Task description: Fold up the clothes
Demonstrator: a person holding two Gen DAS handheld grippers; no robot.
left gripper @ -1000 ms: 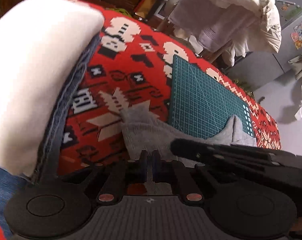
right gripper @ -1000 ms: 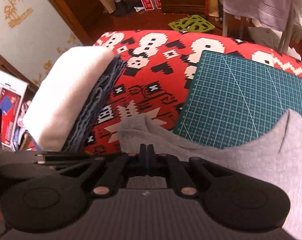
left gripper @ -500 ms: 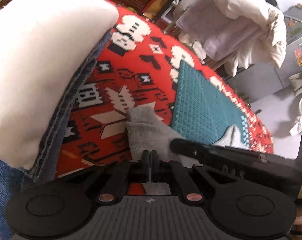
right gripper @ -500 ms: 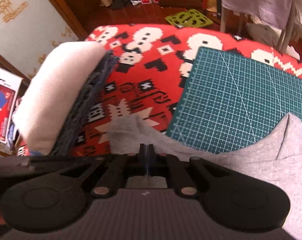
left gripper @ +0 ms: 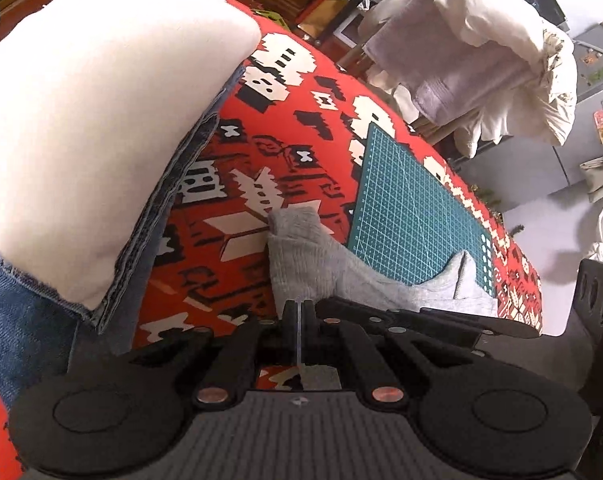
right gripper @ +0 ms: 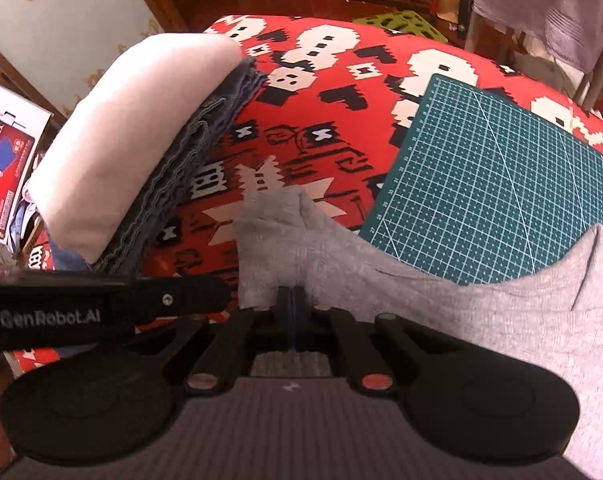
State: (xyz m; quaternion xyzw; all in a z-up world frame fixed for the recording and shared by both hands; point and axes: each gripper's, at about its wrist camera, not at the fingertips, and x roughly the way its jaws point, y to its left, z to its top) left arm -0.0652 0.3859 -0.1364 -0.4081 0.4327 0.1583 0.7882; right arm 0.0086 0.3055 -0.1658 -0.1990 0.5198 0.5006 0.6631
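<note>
A grey garment [right gripper: 441, 312] lies across the red patterned cloth [right gripper: 333, 132] and the near corner of the green cutting mat [right gripper: 501, 184]. Its folded corner [left gripper: 297, 224] points toward the stack. My right gripper [right gripper: 295, 300] is shut on the garment's near edge. My left gripper [left gripper: 299, 314] is shut on the same grey garment [left gripper: 313, 268], just to the left of the right one. The two tools sit side by side, and the left gripper's black body [right gripper: 101, 308] shows in the right wrist view. The fabric under both tools is hidden.
A folded stack, white cloth [left gripper: 101, 120] over blue denim [left gripper: 173, 184], stands close on the left, also the stack [right gripper: 133, 136] in the right wrist view. Clothes hang over a rack [left gripper: 481, 52] beyond the table. A box [right gripper: 5, 160] sits at the far left.
Both grippers stay shut on the grey garment and have moved slightly toward the stack, which looms larger in the left wrist view. The garment's corner lies a little farther ahead.
</note>
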